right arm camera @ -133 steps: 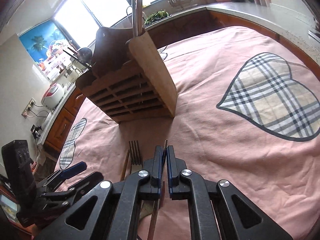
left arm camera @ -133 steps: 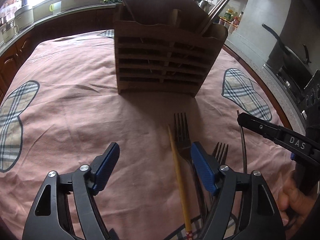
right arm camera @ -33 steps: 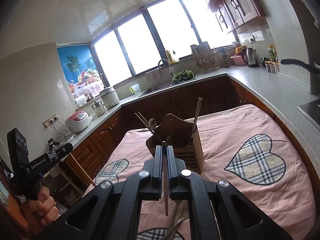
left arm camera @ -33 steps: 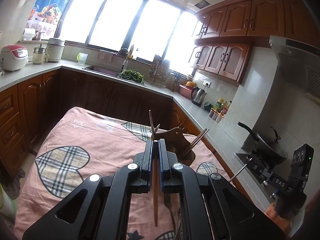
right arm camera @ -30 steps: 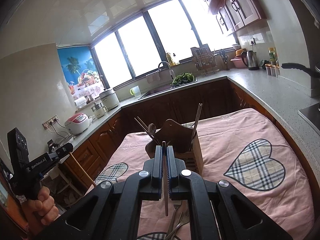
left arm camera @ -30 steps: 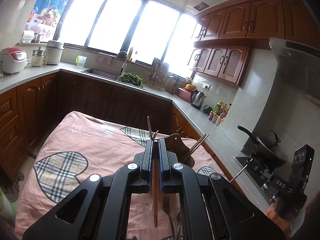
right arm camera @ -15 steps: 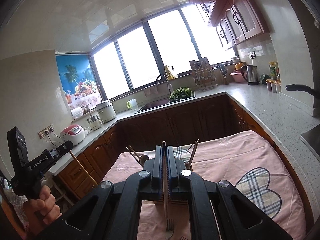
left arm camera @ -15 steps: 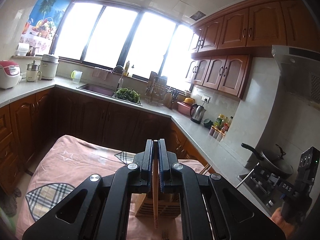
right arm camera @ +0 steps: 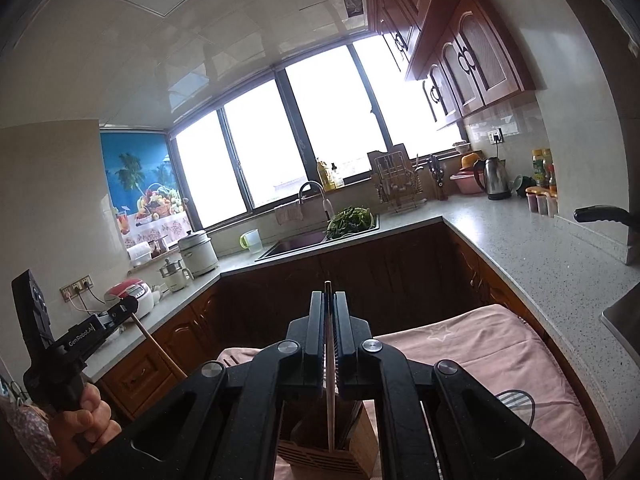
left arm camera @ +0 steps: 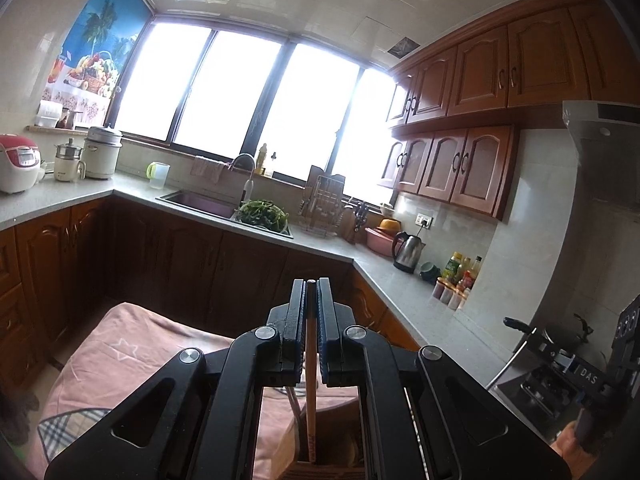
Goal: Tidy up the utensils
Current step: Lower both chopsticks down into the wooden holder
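Observation:
My left gripper (left arm camera: pixel 310 300) is shut on a wooden chopstick (left arm camera: pixel 311 408) that hangs straight down, its lower end at the top of the wooden utensil holder (left arm camera: pixel 340 456) at the frame's bottom. My right gripper (right arm camera: pixel 329 312) is shut on a thin dark metal chopstick (right arm camera: pixel 330 408) that points down over the same holder (right arm camera: pixel 332 456). The left gripper also shows in the right wrist view (right arm camera: pixel 128 306), far left, with its chopstick slanting down. The right gripper shows in the left wrist view (left arm camera: pixel 532 344), at the right edge. Whether either tip is inside a slot is hidden.
The holder stands on a table with a pink cloth (right arm camera: pixel 500 352) bearing plaid hearts. Kitchen counters (left arm camera: pixel 404 292) wrap around behind, with a sink (left arm camera: pixel 200 200), a kettle (left arm camera: pixel 408 252), a rice cooker (left arm camera: pixel 18 162) and bottles. Wall cupboards (left arm camera: pixel 460 160) hang at the right.
Both grippers have risen and moved forward over the holder with their chopsticks held. The holder has slid to the bottom of both views; the forks on the cloth have left view.

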Action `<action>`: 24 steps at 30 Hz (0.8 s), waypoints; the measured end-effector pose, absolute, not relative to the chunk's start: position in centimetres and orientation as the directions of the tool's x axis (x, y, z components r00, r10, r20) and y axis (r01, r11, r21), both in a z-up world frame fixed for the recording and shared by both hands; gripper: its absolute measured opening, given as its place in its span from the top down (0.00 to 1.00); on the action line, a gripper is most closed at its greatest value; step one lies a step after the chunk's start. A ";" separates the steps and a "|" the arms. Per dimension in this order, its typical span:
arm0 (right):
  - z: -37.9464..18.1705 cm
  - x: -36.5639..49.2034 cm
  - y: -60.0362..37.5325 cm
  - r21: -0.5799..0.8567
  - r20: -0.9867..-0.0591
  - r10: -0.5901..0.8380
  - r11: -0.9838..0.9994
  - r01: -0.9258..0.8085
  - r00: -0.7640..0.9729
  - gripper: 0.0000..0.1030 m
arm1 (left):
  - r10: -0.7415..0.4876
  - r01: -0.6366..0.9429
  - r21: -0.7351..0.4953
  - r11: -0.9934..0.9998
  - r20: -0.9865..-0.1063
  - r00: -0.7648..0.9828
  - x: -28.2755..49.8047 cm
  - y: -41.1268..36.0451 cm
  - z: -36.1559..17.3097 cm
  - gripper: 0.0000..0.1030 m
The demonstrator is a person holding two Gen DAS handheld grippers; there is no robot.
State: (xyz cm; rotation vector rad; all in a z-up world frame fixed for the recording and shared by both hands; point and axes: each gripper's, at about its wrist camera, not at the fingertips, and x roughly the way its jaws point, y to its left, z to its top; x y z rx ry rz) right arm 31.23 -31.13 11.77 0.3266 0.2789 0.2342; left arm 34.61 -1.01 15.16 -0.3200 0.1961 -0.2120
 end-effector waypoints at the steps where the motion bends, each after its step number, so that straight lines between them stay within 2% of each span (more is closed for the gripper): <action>1: 11.4 31.7 -31.1 0.348 -0.237 0.268 0.921 -0.176 0.934 0.97 | -0.236 0.171 -0.337 0.926 -0.162 0.958 35.1 -1.1 14.8 0.96; 11: 6.1 35.1 -31.3 0.405 -0.314 0.278 0.904 -0.137 0.908 0.97 | -0.215 0.125 -0.350 0.928 -0.234 0.948 38.3 -2.8 9.4 0.96; 19: 2.4 36.8 -30.0 0.423 -0.391 0.307 0.897 -0.127 0.868 0.97 | -0.256 0.131 -0.361 0.923 -0.325 0.910 39.7 -4.2 5.7 0.96; 24: 1.8 36.9 -29.8 0.425 -0.405 0.308 0.897 -0.121 0.861 0.97 | -0.271 0.139 -0.355 0.925 -0.355 0.895 39.9 -4.8 4.5 0.95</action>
